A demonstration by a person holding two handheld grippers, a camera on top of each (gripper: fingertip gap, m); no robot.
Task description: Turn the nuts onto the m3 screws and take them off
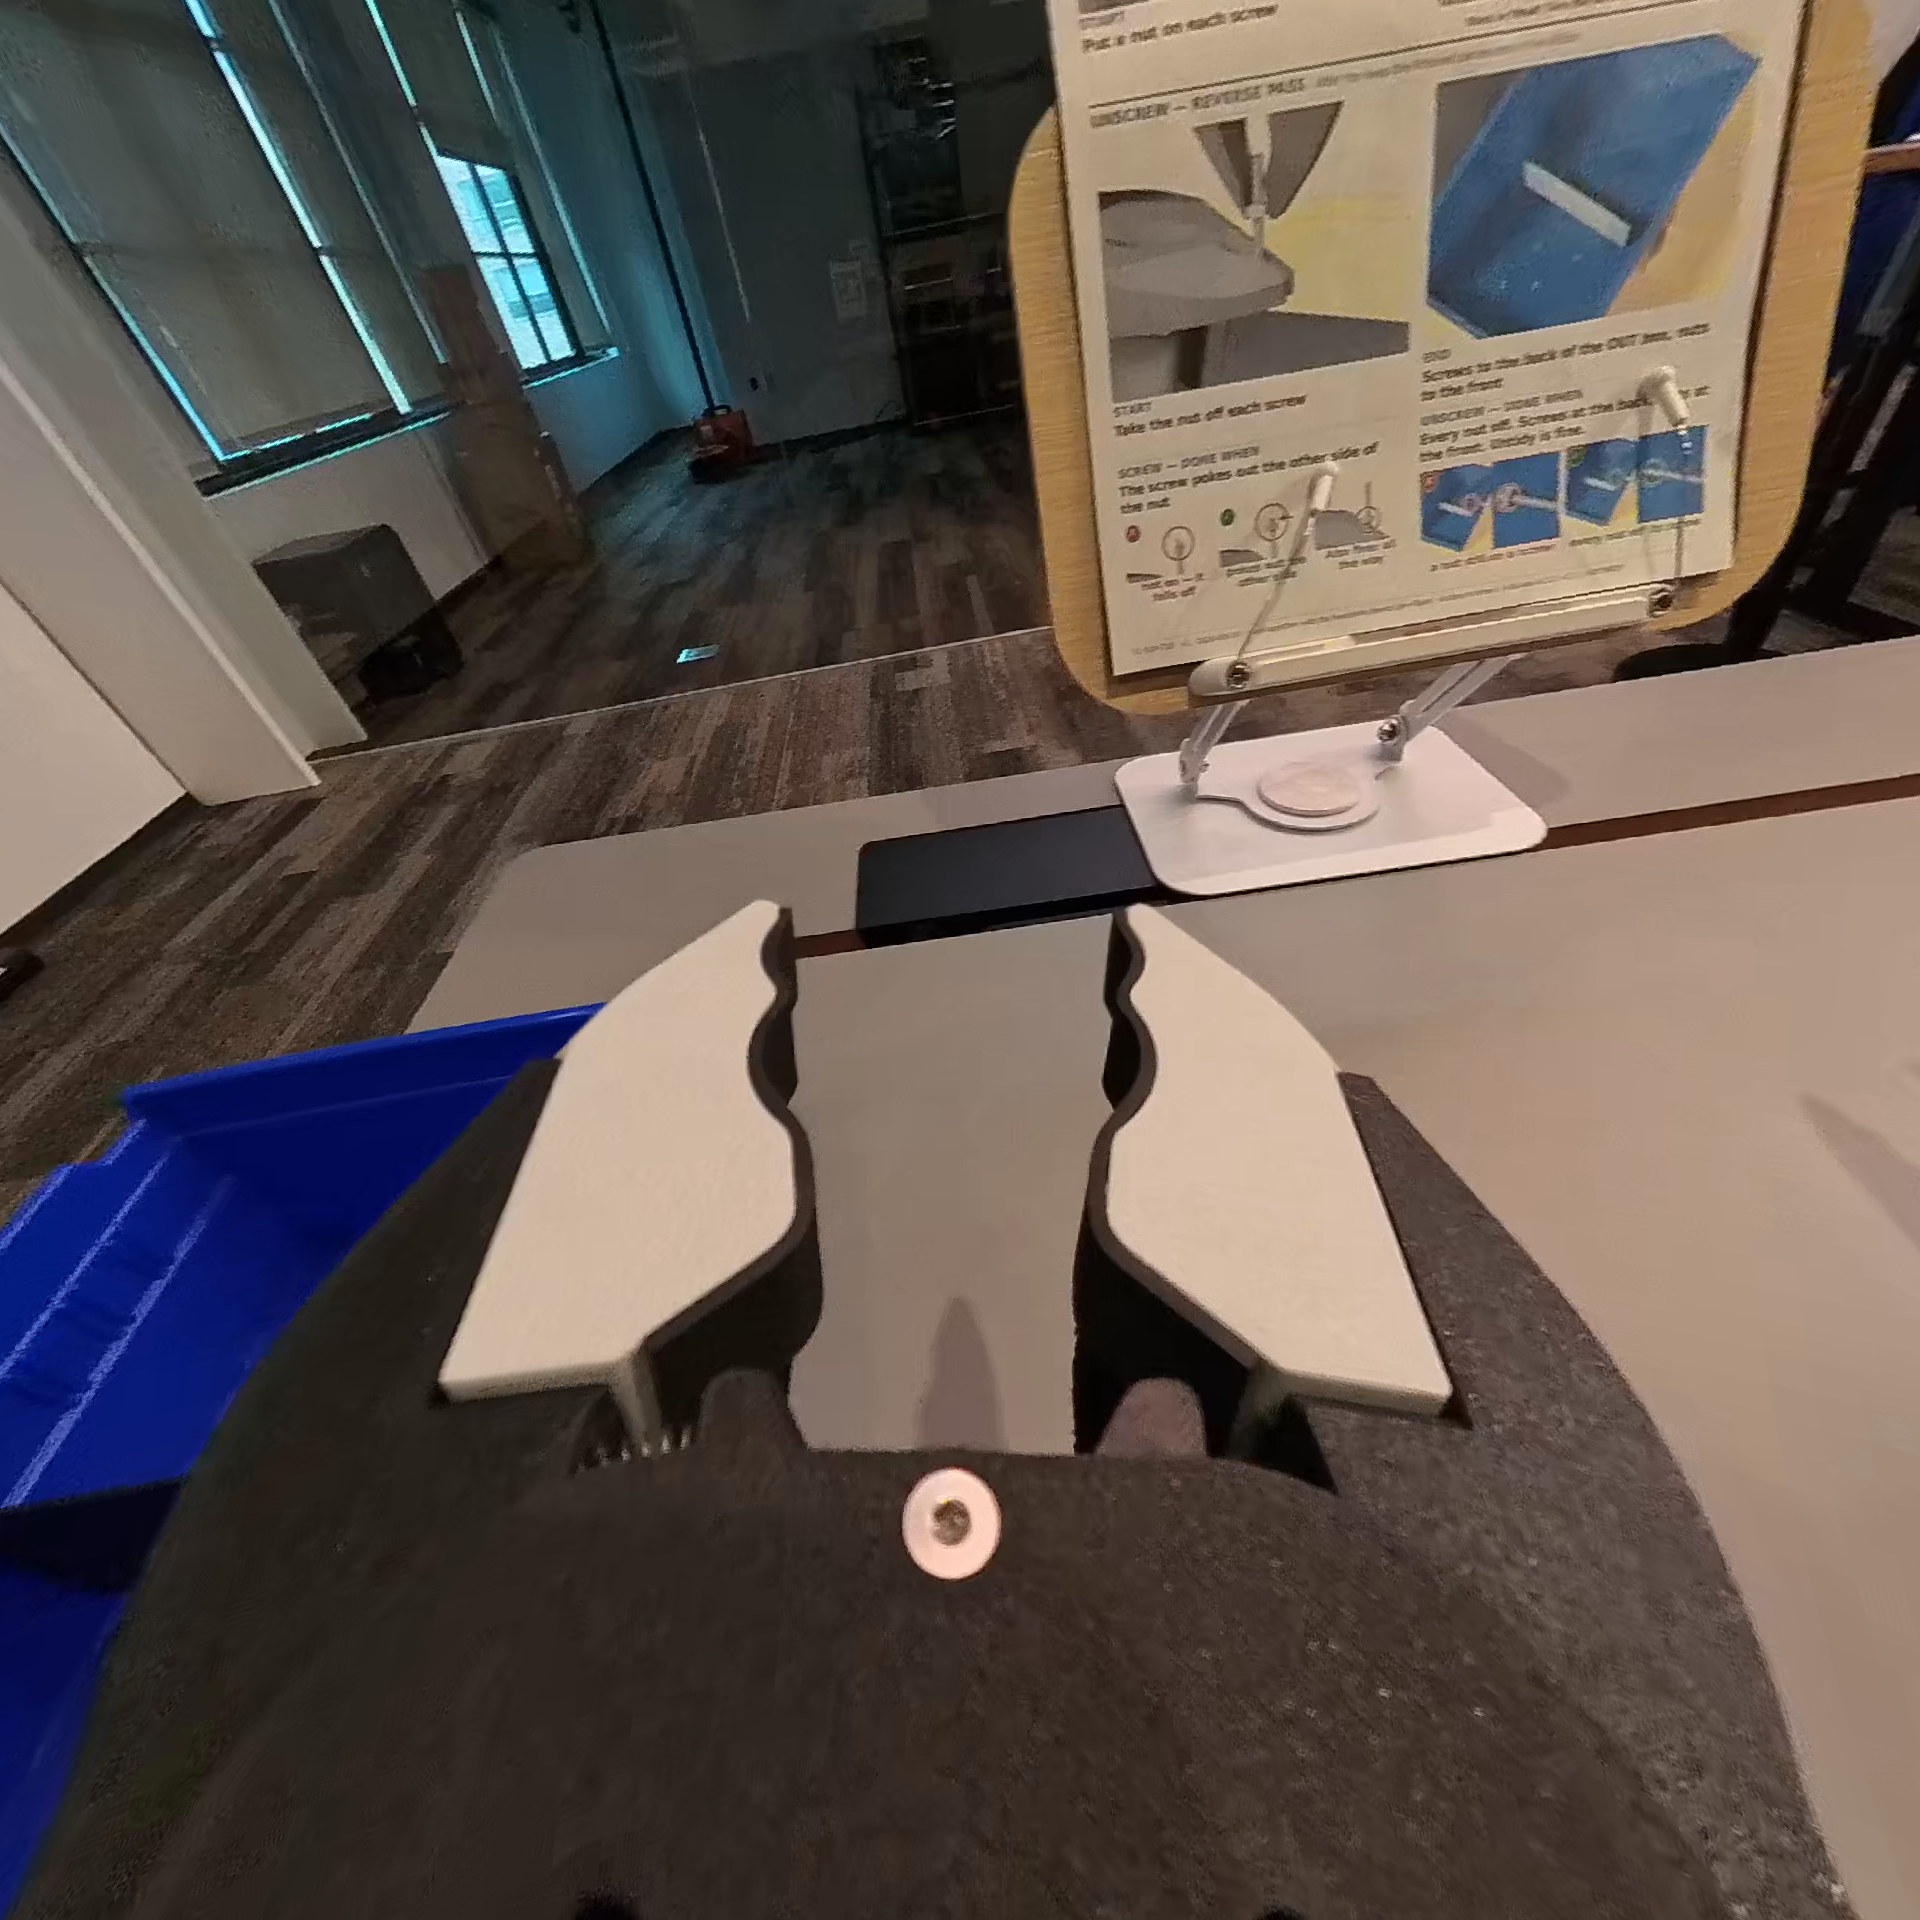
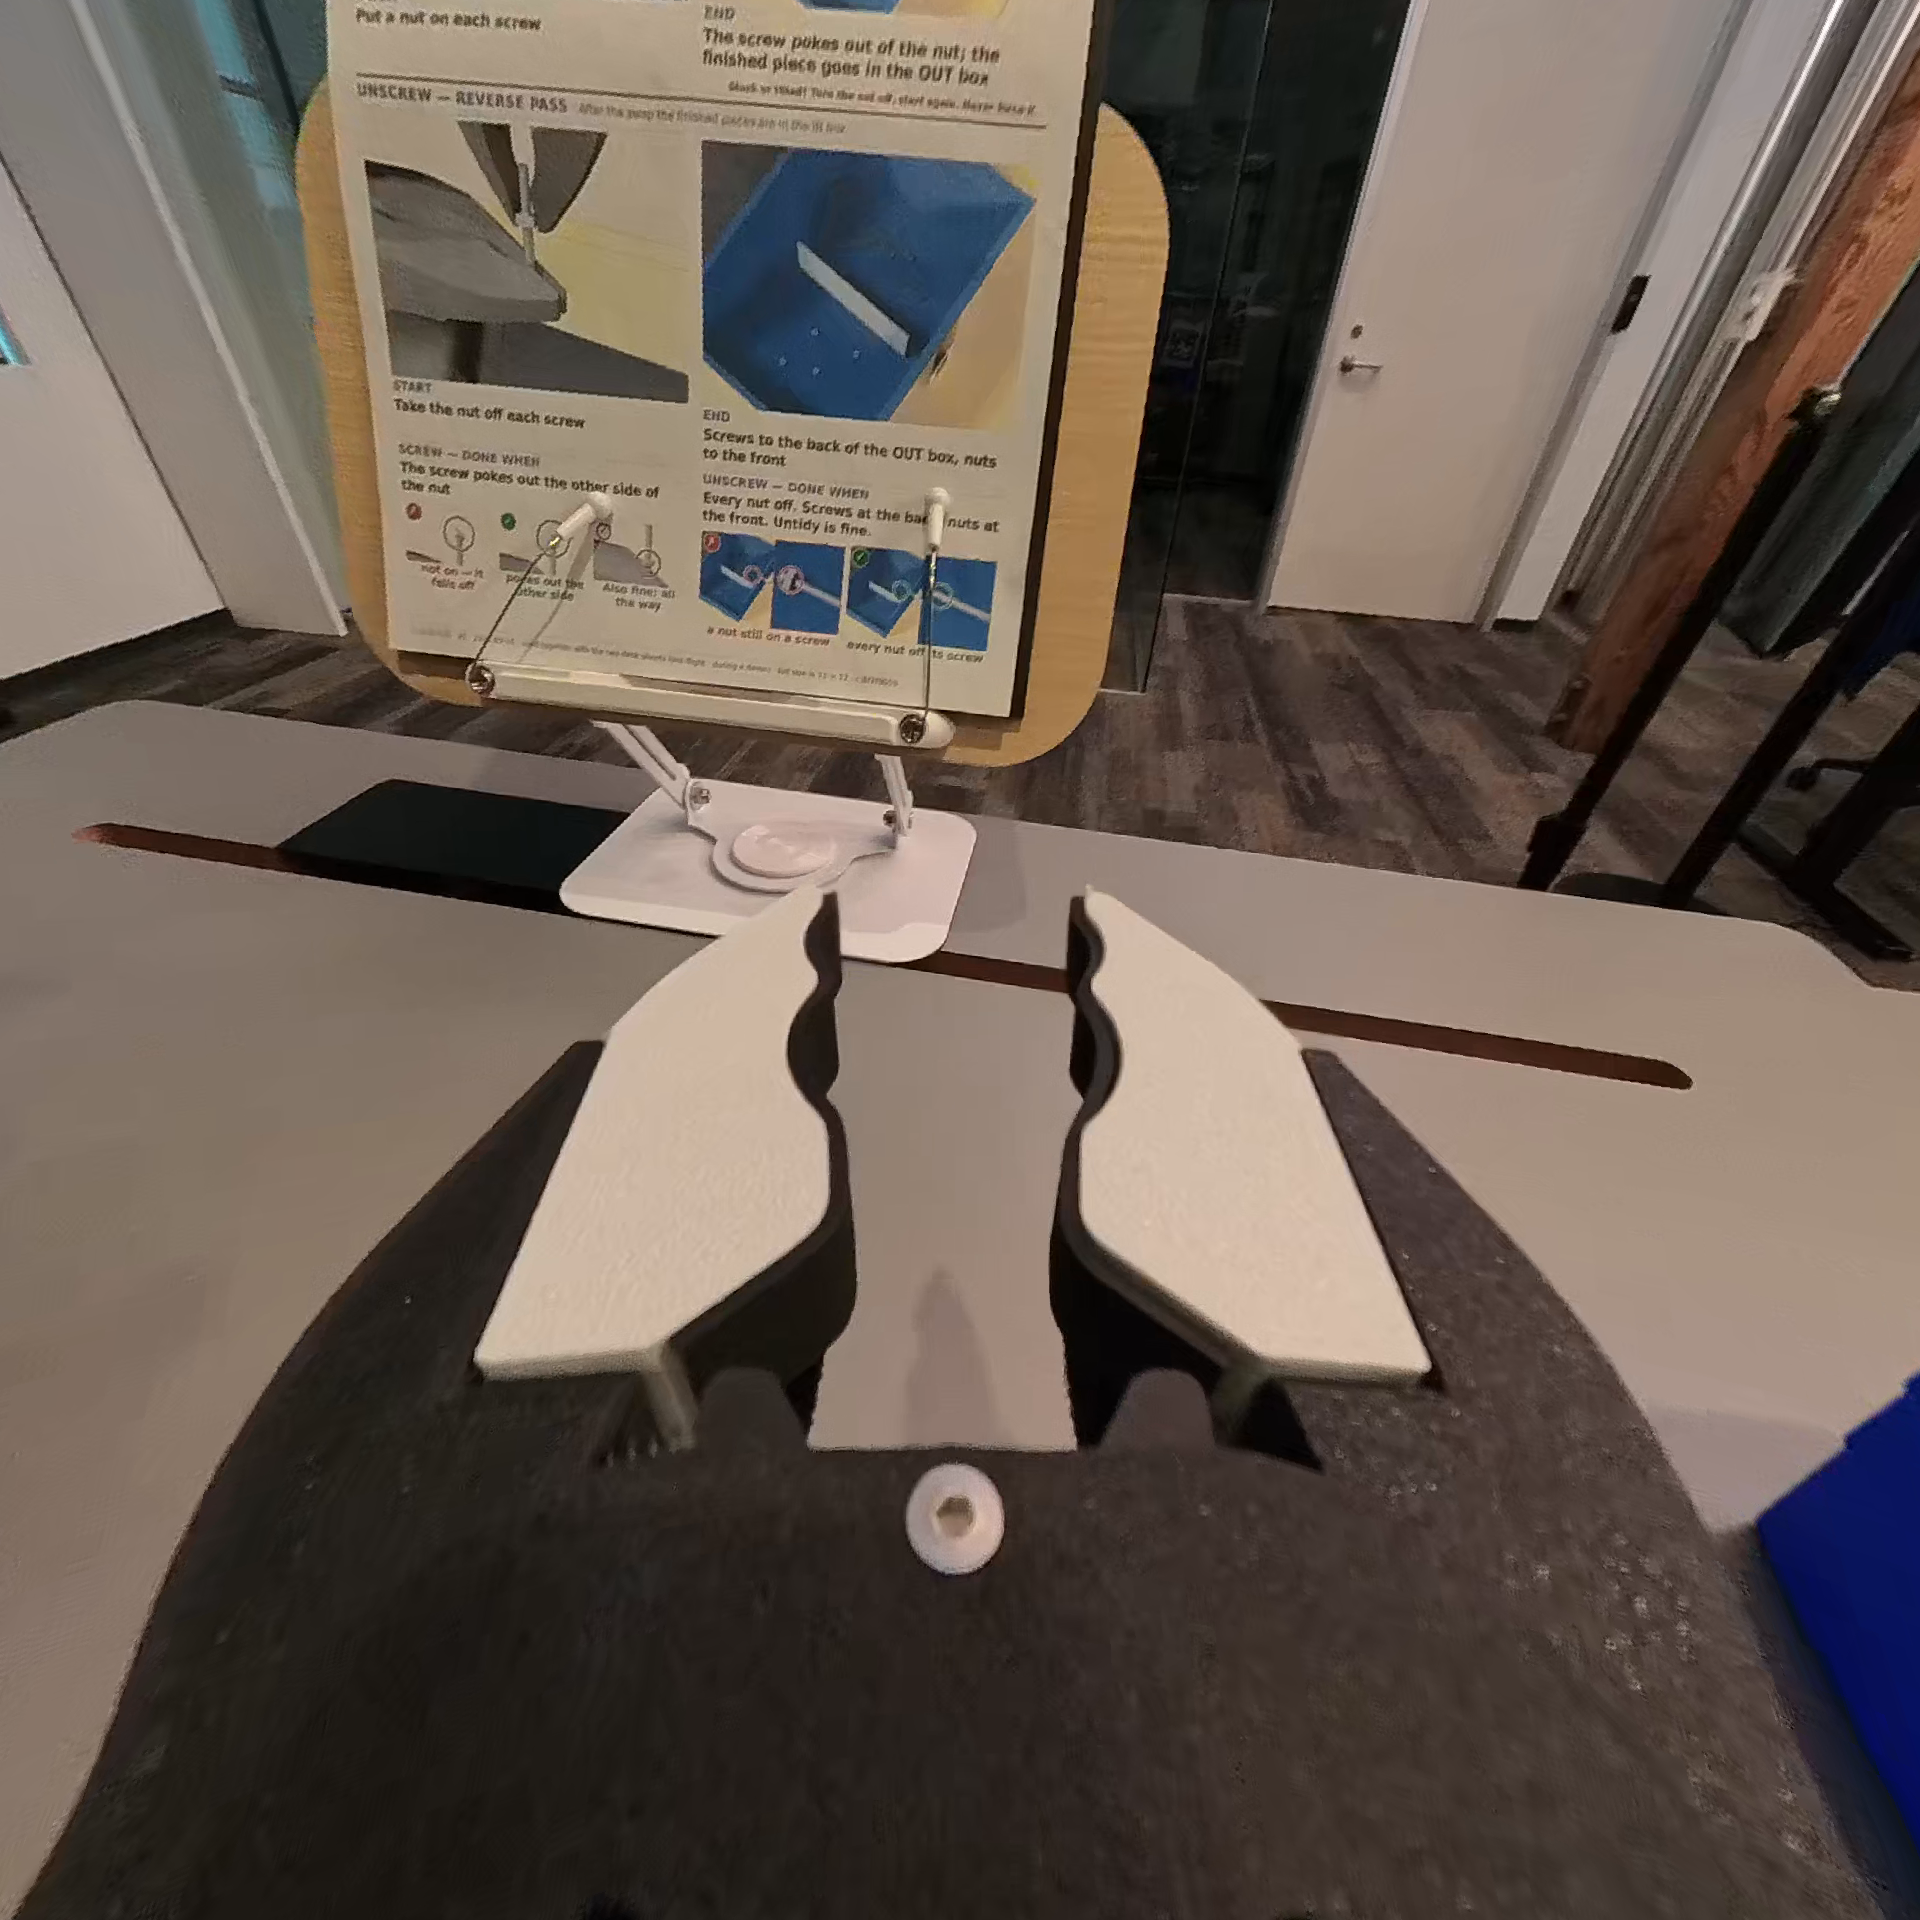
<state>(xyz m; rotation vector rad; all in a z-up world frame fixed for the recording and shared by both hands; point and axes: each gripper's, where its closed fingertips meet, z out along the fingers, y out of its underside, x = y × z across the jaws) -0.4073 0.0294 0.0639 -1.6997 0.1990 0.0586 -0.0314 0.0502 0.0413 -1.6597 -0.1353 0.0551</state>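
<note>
Left gripper (image 1: 951,940): fingers spread apart, nothing between them, held over the grey table (image 1: 1507,1091).
Right gripper (image 2: 951,920): fingers likewise apart and empty, over the table's middle.
Blue bin (image 1: 156,1268): at the table's left edge beside the left gripper; its inside is blurred, so nuts and screws cannot be made out.
Second blue bin (image 2: 1860,1579): probably another, at the right edge.
Instruction sheet (image 2: 707,343): on a white stand (image 2: 769,873) at the far edge.
Black slab (image 1: 997,868): flat, left of the stand's base.

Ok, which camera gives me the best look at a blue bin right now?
The left wrist view: the blue bin fills its lower left, showing rim and ribbed inner wall, partly behind the left gripper. The right wrist view catches only a blue corner at its right edge.
</note>
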